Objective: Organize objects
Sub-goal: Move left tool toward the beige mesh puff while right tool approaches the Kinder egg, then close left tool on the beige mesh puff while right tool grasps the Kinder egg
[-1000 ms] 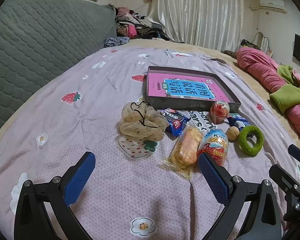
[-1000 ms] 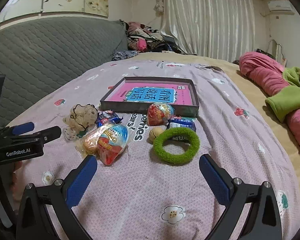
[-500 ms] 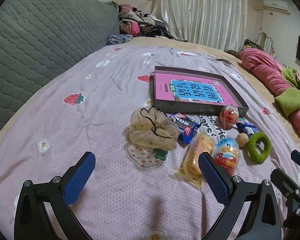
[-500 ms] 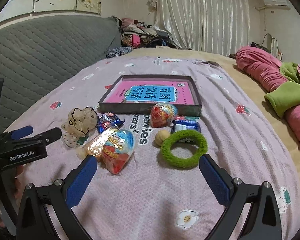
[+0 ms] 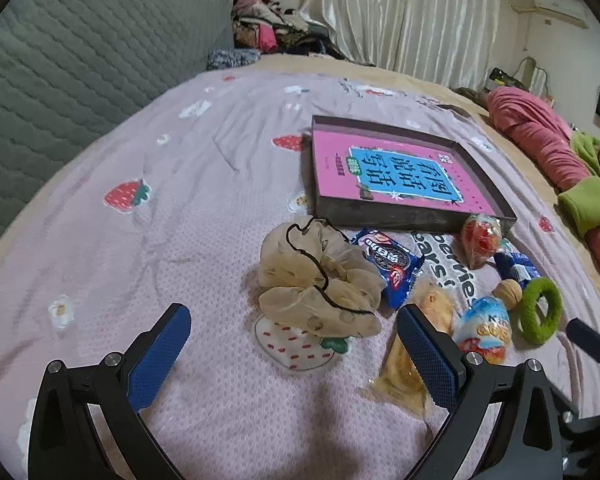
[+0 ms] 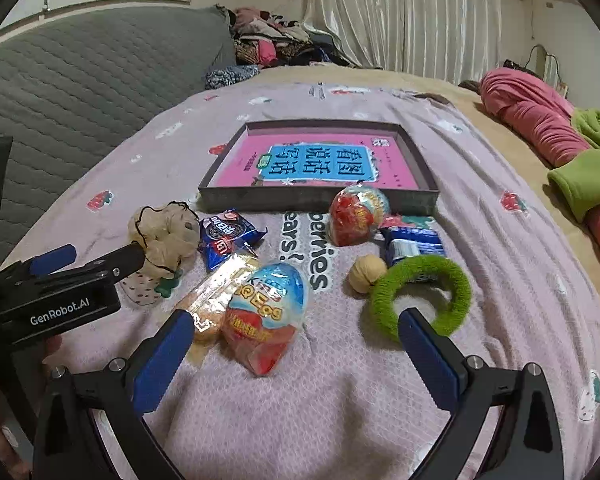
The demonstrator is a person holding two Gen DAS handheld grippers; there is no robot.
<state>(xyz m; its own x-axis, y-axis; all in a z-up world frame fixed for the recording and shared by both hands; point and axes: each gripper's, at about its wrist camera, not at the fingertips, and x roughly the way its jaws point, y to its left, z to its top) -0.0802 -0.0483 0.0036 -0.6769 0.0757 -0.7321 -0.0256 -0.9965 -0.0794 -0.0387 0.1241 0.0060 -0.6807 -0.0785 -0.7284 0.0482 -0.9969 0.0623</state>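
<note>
Meanwhile, on a bed (image 5: pixel 204 184) spread with a strawberry-print cover, two hand-held tools hang over a scatter of small things lying just in front of a shallow dark tray (image 6: pixel 320 200) that holds a pink book (image 6: pixel 320 162). The left tool (image 5: pixel 292 344) has its blue pads wide apart and grips nothing; it is lined up on a beige scrunchie (image 5: pixel 320 280) with a thin black hair tie lying across it. The right tool (image 6: pixel 292 344) is likewise spread and empty, hovering low over a Kinder egg (image 6: pixel 266 308), with a clear-wrapped pastry (image 6: pixel 216 300) touching the egg's left side and a green fuzzy ring (image 6: pixel 424 292) just beside the right pad.

Nothing from the scatter has reached the tray yet, so the first pickup appears to be the step in hand. To do it well, the right tool would likely need to straddle the egg across its narrow middle and close gently, since the foil shell looks slick and rounded and could squirt out. Keeping the left pad clear of the pastry wrapper matters, or both may lift together. The scrunchie looks soft and should compress easily, but the loose black tie may slip off when it is raised. An Oreo packet (image 5: pixel 388 264), a second red egg (image 6: pixel 356 216), a walnut (image 6: pixel 366 274) and a blue packet (image 6: pixel 414 246) wait close by.
</note>
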